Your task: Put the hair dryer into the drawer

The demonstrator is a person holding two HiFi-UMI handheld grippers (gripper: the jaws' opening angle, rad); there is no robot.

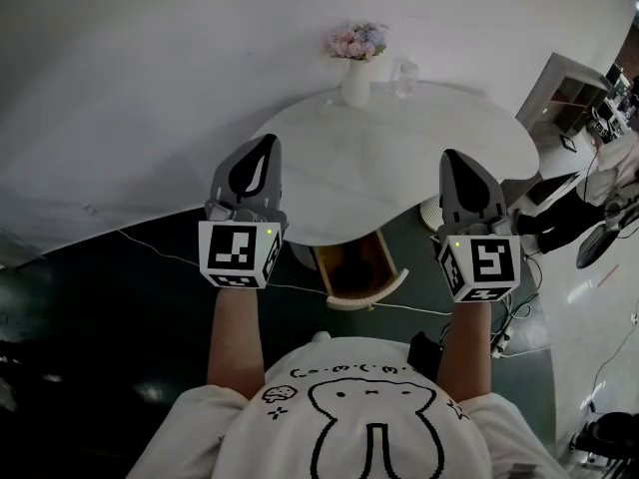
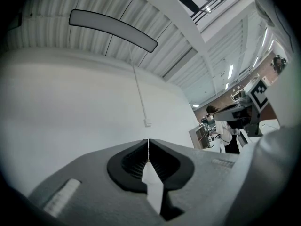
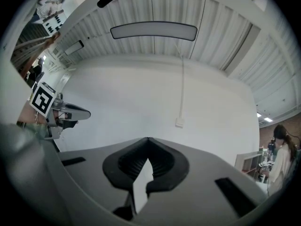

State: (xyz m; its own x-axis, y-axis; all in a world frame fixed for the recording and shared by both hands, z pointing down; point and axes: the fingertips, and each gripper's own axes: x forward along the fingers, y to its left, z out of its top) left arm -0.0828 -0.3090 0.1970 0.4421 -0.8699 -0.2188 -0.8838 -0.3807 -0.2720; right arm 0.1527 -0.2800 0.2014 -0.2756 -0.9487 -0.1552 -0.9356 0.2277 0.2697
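White table [image 1: 399,158], open drawer [image 1: 356,267] beneath

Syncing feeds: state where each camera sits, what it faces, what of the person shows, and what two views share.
Head view: on the head, steeply down at white table and open drawer; forearms, left tongs, right tongs show.
Left gripper view: on left tongs, facing white wall and ceiling; own shut jaws show.
Right gripper view: on right tongs, same wall; own shut jaws show.
Shared: both gripper views show the wall box.
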